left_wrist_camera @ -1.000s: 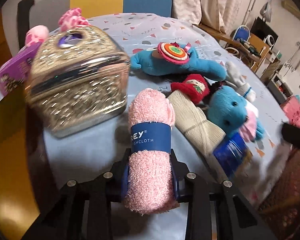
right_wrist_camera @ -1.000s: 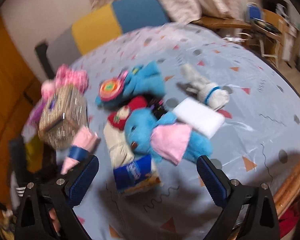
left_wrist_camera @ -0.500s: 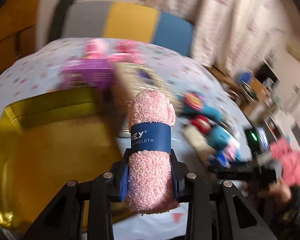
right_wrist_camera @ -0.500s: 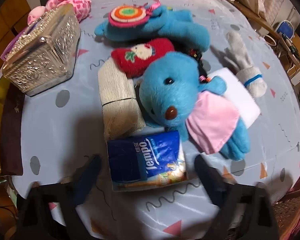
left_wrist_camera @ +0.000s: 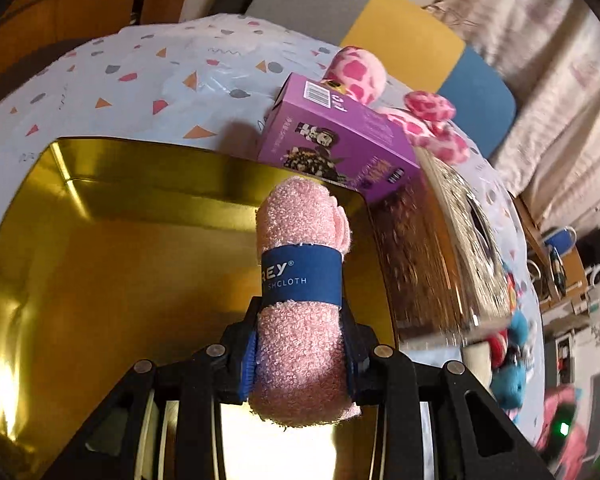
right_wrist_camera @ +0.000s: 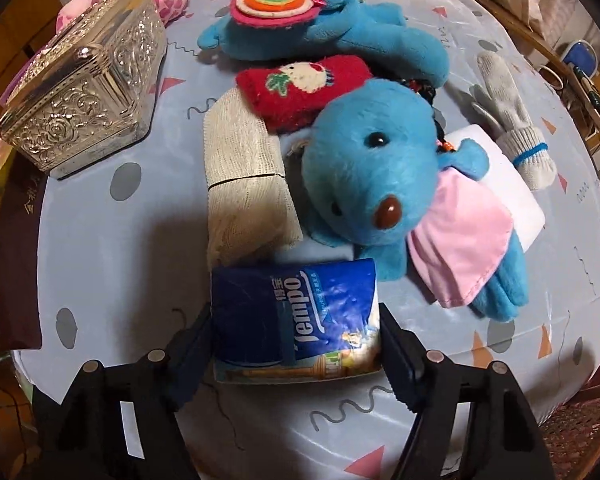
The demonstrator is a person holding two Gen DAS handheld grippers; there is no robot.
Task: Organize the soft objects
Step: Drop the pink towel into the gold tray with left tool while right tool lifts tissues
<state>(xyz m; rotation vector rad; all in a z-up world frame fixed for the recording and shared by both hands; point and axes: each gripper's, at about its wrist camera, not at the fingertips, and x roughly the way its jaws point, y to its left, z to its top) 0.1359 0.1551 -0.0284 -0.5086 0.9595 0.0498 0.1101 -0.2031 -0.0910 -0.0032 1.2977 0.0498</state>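
**Washcloth over the tin, tissue pack between open fingers: two ways to fumble**

The left tool (left_wrist_camera: 300,356) is clamped on a rolled pink washcloth (left_wrist_camera: 302,264) with a blue paper band, gripped near its lower end, so most of the roll stands proud toward 12 o'clock. It hangs over the open gold tin (left_wrist_camera: 100,264); whether it is close to the tin's floor cannot be told. Let go from too high and the roll may bounce or tip toward 2 o'clock, where a purple box (left_wrist_camera: 332,144) leans on the tin's far rim and a pink spotted plush (left_wrist_camera: 360,68) lies behind it. The grip is low, so the roll could also pivot and slide out early.

The right tool (right_wrist_camera: 296,344) stands apart, one finger on each side of a blue tissue pack (right_wrist_camera: 296,316) lying on the worktop (right_wrist_camera: 100,248). Whether the pads touch the pack is unclear. The glossy wrap looks slippery and the pack soft; a shallow or off-centre squeeze would likely buckle it or let it squirt out toward 12 o'clock into the cream cloth roll (right_wrist_camera: 244,172) touching its far edge. At 1 o'clock the blue plush bear (right_wrist_camera: 372,168) lies just beside the pack, so a finger closing wide might snag its fur or the pink cloth (right_wrist_camera: 464,240). The silver box (right_wrist_camera: 84,92) at 10 o'clock sits well apart.
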